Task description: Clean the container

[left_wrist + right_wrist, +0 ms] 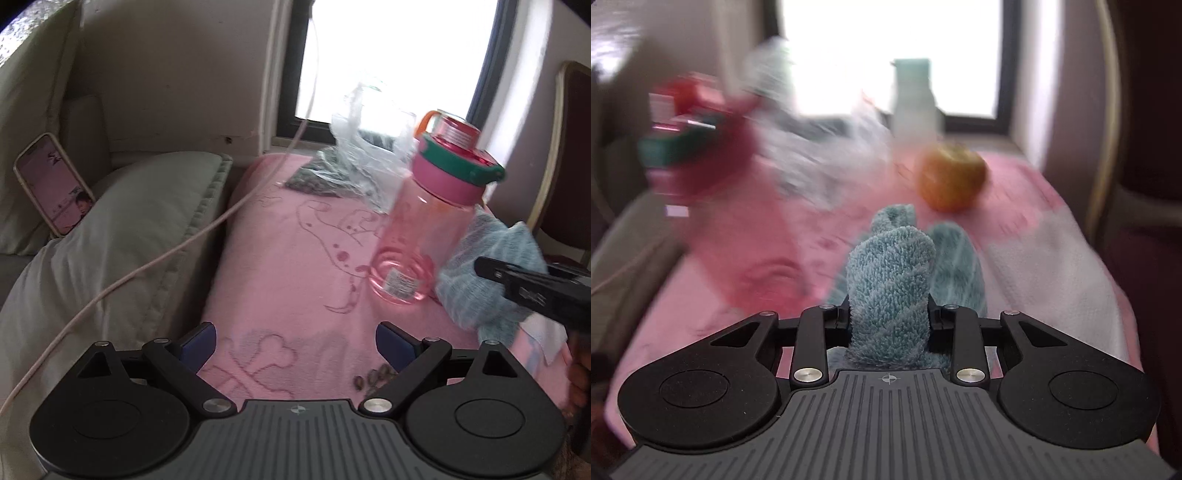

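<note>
A clear pink water bottle (421,229) with a pink and green lid (454,162) is tilted on the pink towel (288,258), its label facing me. My left gripper (295,332) is open, short of the bottle, with nothing between its fingers. In the right wrist view my right gripper (888,314) is shut on a bunched blue cloth (890,266). The bottle (738,206) is a pink blur to its left. In the left wrist view the blue cloth (480,258) is right beside the bottle's lower right side, with the right gripper (491,271) behind it.
A crumpled plastic bag (362,155) lies behind the bottle by the window. An apple (951,177) and a pale bottle (912,103) stand at the back right. A pillow (110,277), a phone (51,184) and a cable (147,266) are to the left. A chair (569,166) stands to the right.
</note>
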`<state>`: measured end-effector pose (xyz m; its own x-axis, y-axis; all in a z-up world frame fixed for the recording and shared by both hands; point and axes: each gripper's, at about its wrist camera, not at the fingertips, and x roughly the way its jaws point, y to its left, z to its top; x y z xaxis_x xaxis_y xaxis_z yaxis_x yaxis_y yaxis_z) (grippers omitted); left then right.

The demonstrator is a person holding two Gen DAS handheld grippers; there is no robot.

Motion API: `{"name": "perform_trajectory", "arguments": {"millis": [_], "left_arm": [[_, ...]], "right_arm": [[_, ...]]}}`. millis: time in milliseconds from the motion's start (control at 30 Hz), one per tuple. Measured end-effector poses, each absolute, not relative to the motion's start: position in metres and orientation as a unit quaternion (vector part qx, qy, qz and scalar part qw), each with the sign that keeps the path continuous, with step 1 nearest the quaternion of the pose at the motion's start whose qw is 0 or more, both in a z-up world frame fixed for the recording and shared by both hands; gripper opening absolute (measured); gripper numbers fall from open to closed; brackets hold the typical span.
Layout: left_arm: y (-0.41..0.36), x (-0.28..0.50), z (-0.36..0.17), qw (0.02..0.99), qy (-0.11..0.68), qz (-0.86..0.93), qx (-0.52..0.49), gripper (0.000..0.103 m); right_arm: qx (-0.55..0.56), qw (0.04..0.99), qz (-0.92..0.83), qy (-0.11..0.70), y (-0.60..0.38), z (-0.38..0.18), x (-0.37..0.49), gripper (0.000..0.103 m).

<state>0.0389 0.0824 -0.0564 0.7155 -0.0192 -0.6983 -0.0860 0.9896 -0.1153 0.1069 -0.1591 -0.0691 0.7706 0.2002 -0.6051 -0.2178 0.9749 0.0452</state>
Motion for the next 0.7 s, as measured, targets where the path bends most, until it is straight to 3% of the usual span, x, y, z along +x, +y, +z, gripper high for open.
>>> {"name": "perform_trajectory", "arguments": {"millis": [167,367,533,600,700], "left_arm": [[0.093,0.032,-0.050,0.927,0.366,0.026,-0.075,0.093],[0.095,0.028,-0.046,0.929,0.363,0.048,-0.053,0.098],[0.097,0.024,-0.047,0.927,0.367,0.047,-0.062,0.098],[0.098,0.021,-0.046,0.927,0.367,0.046,-0.065,0.098],[0.101,0.018,-0.046,0.928,0.364,0.049,-0.067,0.098]], "right_arm": [[-0.092,0.947,0.144,0.273,-0.123,-0.031,0.078,0.033],[0.031,0.973,0.151,0.172,-0.140,0.027,0.045,0.033],[0.000,0.980,0.179,0.083,-0.120,0.056,0.030,0.033],[-0.029,0.975,0.180,0.126,-0.104,0.049,0.047,0.035],[-0.009,0.953,0.164,0.253,-0.097,0.022,0.077,0.035]]}}
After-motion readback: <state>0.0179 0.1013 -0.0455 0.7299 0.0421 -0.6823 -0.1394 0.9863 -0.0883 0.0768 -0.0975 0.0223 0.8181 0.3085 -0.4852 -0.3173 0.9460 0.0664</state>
